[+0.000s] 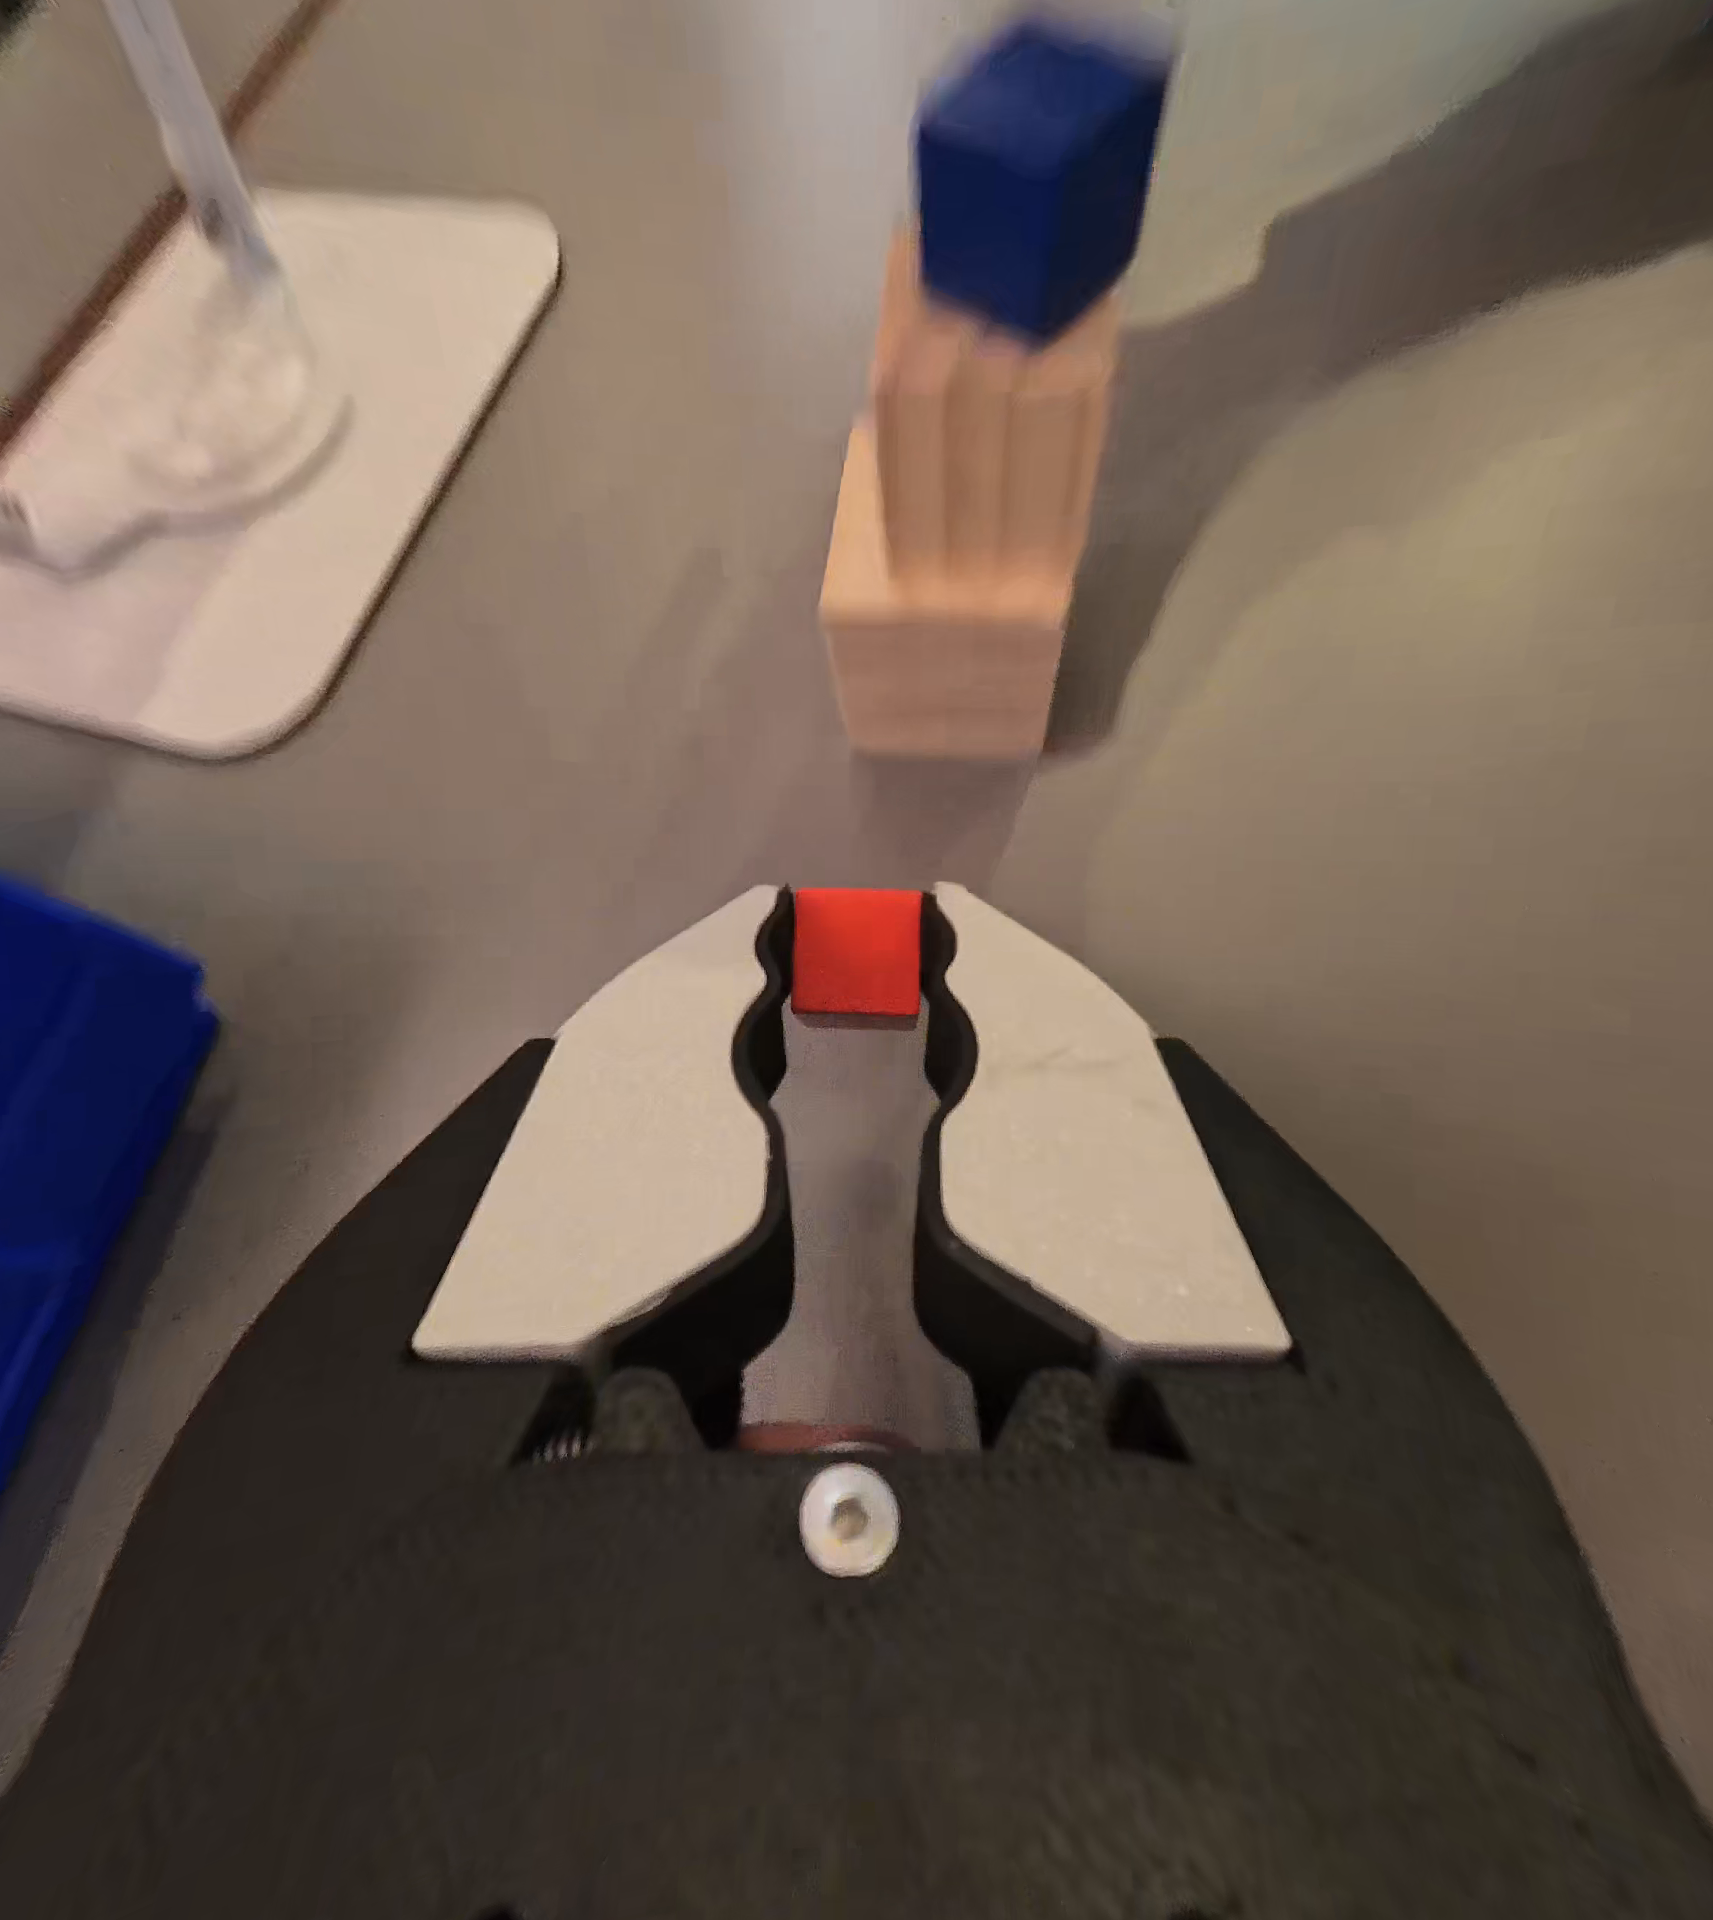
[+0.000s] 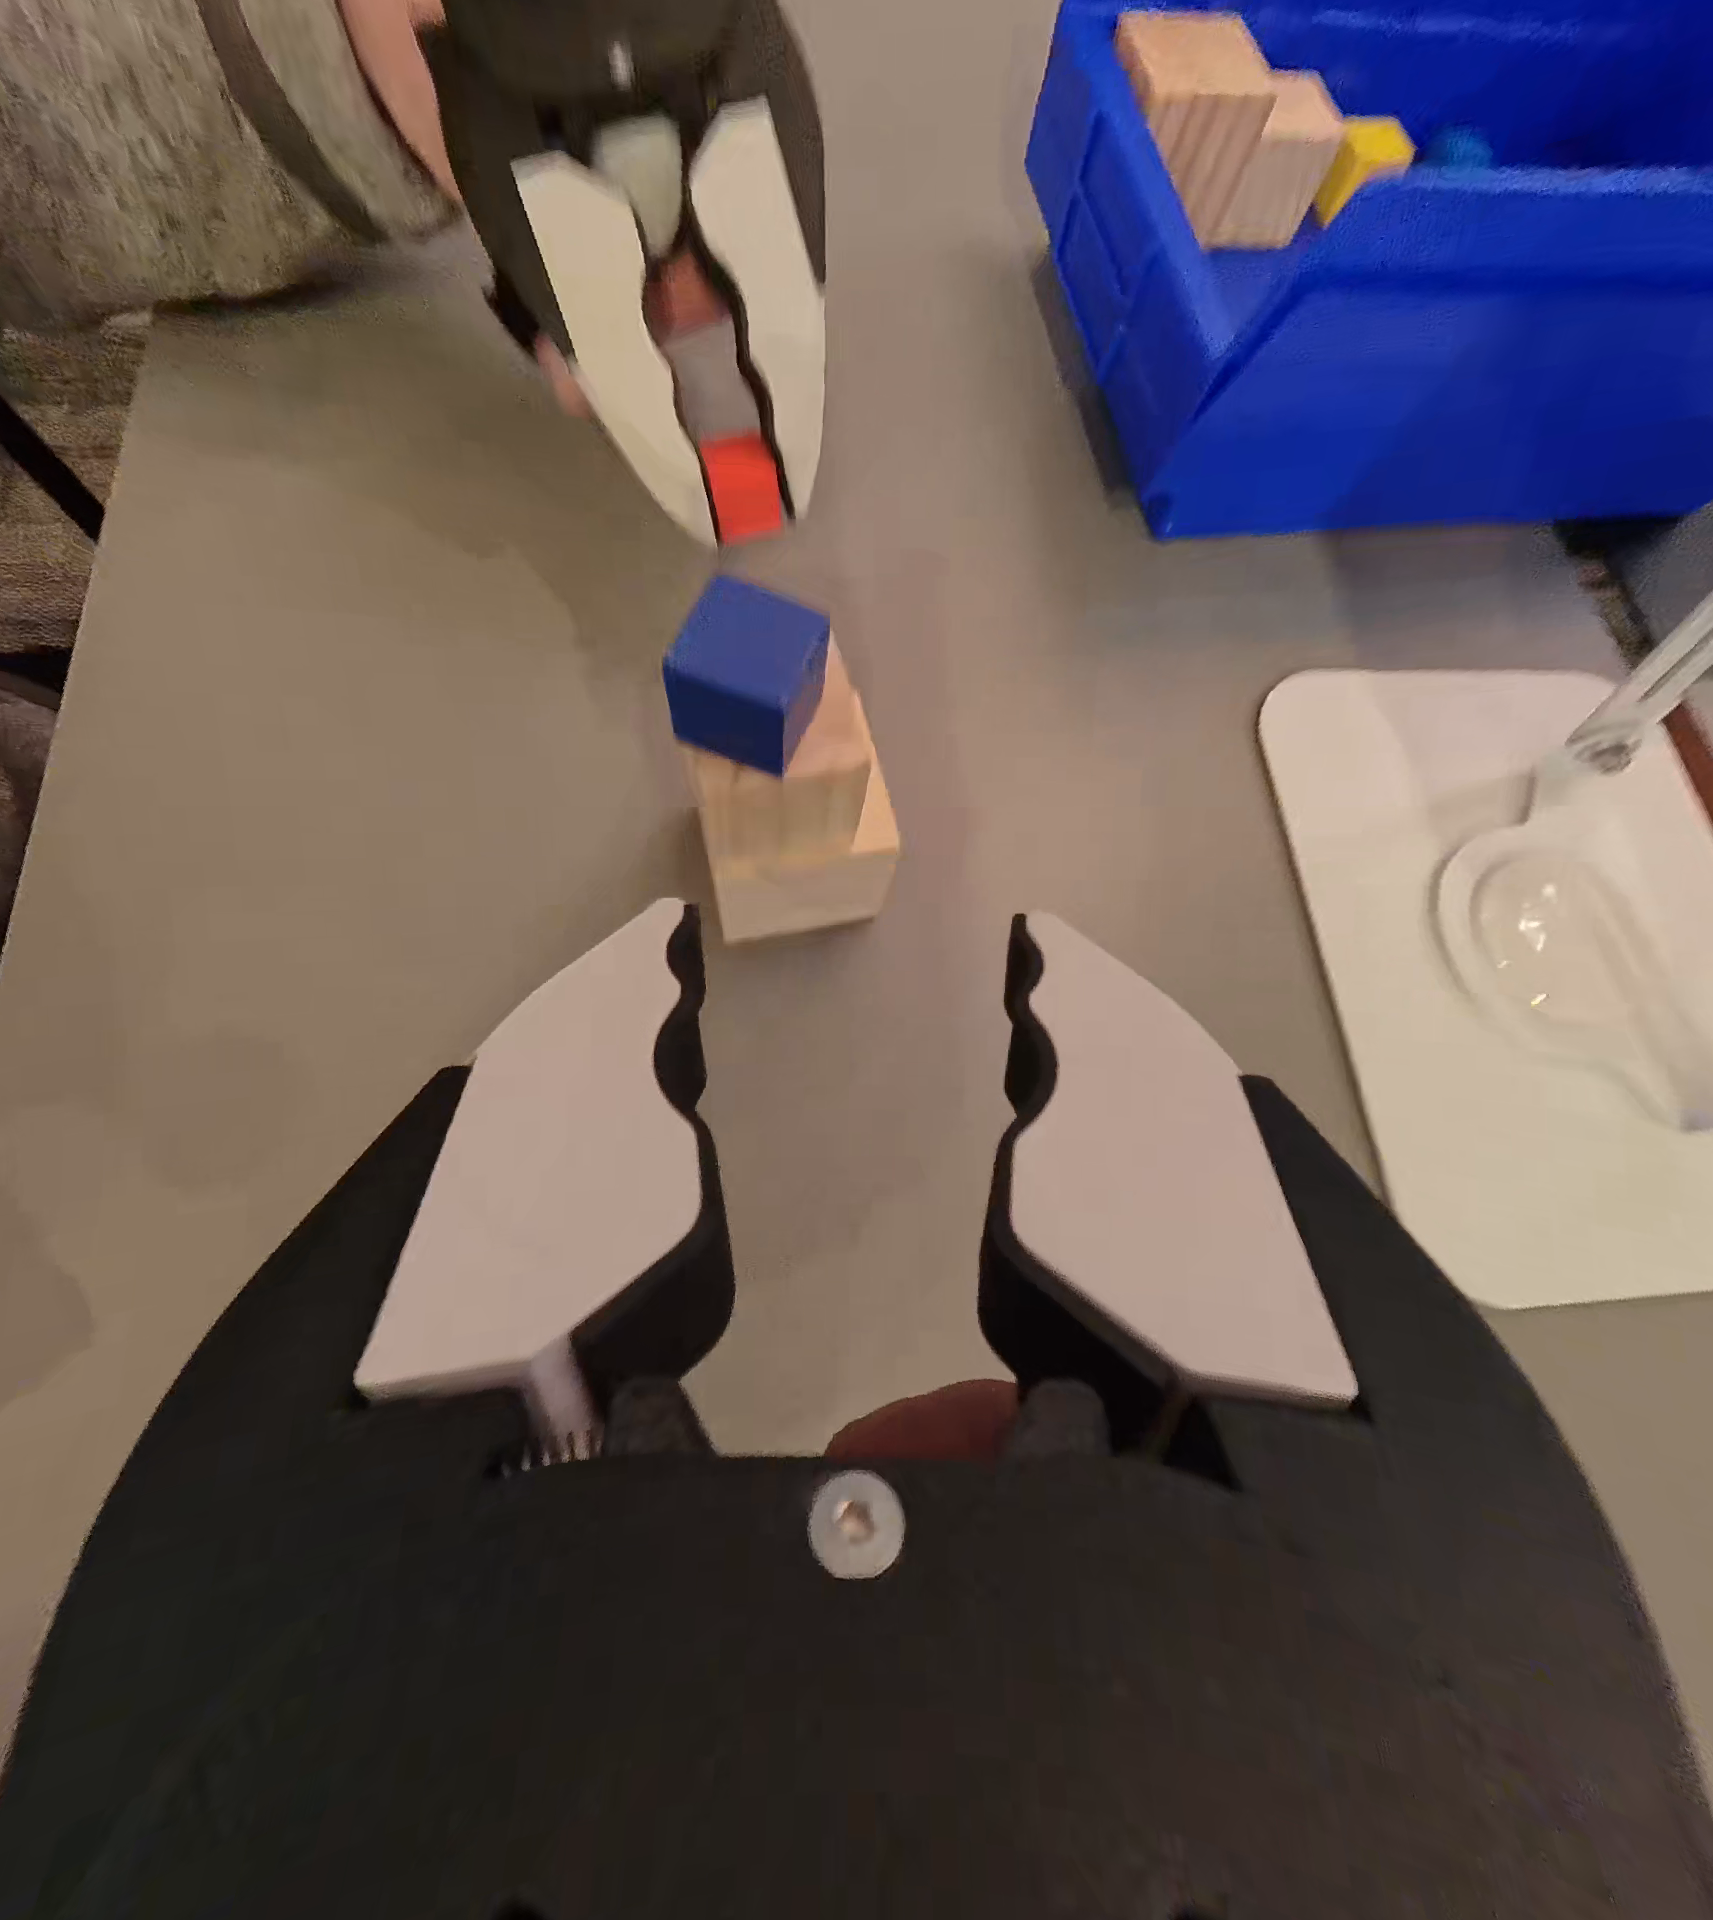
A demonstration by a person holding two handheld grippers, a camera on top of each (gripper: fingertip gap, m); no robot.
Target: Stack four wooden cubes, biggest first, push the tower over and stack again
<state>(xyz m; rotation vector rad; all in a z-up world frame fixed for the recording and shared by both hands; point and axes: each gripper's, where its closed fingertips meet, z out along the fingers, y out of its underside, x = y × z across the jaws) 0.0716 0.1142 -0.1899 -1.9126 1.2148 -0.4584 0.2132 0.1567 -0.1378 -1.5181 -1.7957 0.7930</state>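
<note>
A tower stands on the grey table: a large plain wooden cube (image 1: 940, 665) (image 2: 800, 888) at the bottom, a smaller plain wooden cube (image 1: 997, 447) (image 2: 779, 810) on it, and a blue cube (image 1: 1039, 177) (image 2: 743, 675) on top, turned askew. My left gripper (image 1: 857, 904) is shut on a small red cube (image 1: 854, 951), held short of the tower. In the right wrist view the left gripper (image 2: 743, 520) hangs with the red cube (image 2: 743, 488) just above and behind the blue cube. My right gripper (image 2: 857, 940) is open and empty, just in front of the tower.
A blue bin (image 2: 1454, 364) at the back right holds two plain wooden blocks (image 2: 1216, 135), a yellow cube (image 2: 1361, 166) and more. It shows at the left in the left wrist view (image 1: 21, 1195). A white board (image 2: 1517, 987) (image 1: 239, 468) carries a clear stand. A person's sleeve (image 2: 73, 156) is at the far left. The grippers' ends are close to 15 cm from one another.
</note>
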